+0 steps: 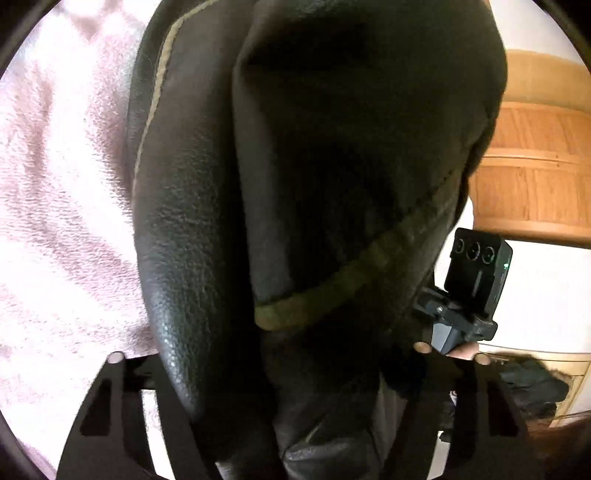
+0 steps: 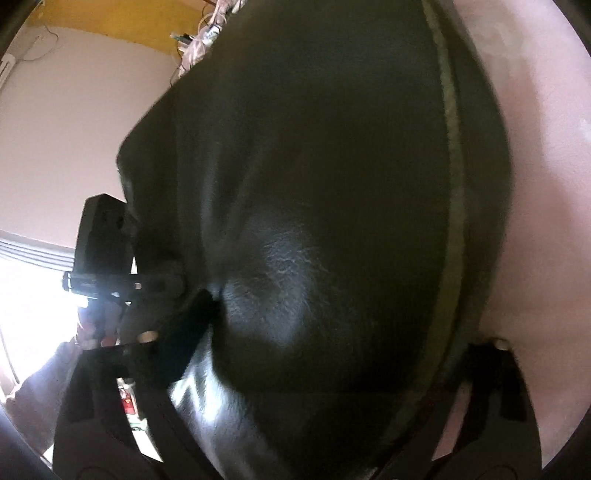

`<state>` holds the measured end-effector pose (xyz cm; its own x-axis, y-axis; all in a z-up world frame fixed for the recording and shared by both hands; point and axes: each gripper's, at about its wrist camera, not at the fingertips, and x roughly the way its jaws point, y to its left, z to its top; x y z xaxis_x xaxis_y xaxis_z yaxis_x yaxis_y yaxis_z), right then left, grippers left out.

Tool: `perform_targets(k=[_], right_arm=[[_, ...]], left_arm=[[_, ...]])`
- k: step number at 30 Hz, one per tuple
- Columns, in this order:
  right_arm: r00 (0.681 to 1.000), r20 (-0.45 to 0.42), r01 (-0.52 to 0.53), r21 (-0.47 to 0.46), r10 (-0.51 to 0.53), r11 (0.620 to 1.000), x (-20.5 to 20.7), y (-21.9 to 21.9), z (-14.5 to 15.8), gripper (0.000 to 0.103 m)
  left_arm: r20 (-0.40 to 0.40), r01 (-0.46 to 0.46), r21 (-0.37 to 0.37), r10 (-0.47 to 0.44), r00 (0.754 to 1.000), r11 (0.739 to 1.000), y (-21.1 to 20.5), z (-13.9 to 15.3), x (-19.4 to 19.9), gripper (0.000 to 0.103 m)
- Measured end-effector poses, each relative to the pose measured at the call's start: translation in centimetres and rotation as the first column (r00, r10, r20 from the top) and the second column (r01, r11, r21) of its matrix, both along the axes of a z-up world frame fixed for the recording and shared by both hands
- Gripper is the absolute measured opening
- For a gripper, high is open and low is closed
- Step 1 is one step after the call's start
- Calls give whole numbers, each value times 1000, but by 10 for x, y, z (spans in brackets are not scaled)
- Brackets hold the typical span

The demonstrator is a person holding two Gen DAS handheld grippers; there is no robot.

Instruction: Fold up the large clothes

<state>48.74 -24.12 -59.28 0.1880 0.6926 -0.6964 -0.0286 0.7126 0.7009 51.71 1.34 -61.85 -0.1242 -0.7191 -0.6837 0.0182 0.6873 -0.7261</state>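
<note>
Garment: a black leather-look jacket [image 1: 207, 229] with a grained, slightly shiny face fills most of both wrist views; it hangs bunched and draped, lifted off the surface under it.
Trim: a thin olive-tan piping line [image 1: 354, 266] crosses the dark panel in the left wrist view; another strip of the same trim [image 2: 452, 184] runs top to bottom in the right wrist view.
Left gripper [image 1: 297, 358]: its two black fingers stand wide apart at the bottom of the view, and the jacket passes down between them. Where the tips meet the fabric is hidden, so I cannot tell whether the jaws pinch it.
Right gripper [image 2: 325, 341]: the jacket bulges between its two black fingers, which sit far apart at the lower edge. The contact is covered by the fabric; whether these jaws have hold of it cannot be told.
Other gripper seen across: from the left wrist view, the right unit's black camera block [image 1: 476, 266] shows beside the jacket, with three round lenses and a small green light, and fingertips of a hand [image 1: 467, 352] just below it.
Surface: a pale pink fuzzy blanket [image 1: 62, 206] lies behind the jacket.
Background: a wooden panelled cabinet [image 1: 532, 173] at the right of the left view; a bright window with blinds [image 2: 33, 280] and a tangle of white cables [image 2: 201, 33] in the right view.
Writing: no brand, label or lettering can be read on anything.
</note>
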Motion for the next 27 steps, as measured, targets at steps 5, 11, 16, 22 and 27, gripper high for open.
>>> perform_targets(k=[5, 11, 16, 22, 27], right_arm=[[999, 30, -18, 68, 16, 998, -2, 8, 22, 42], [1000, -7, -13, 149, 14, 989, 7, 20, 31, 36], [1000, -4, 16, 203, -16, 979, 7, 46, 26, 32], [1000, -4, -17, 256, 19, 967, 2, 71, 56, 31], [998, -31, -51, 263, 61, 964, -17, 80, 85, 31]], left_arm=[[37, -17, -5, 17, 999, 1000, 1, 15, -7, 47], [20, -55, -37, 56, 998, 998, 8, 28, -17, 44], [29, -79, -47, 80, 996, 996, 16, 41, -16, 44], [2, -124, -112, 126, 992, 986, 42, 71, -34, 42], [-54, -138, -165, 131, 990, 977, 50, 90, -76, 42]])
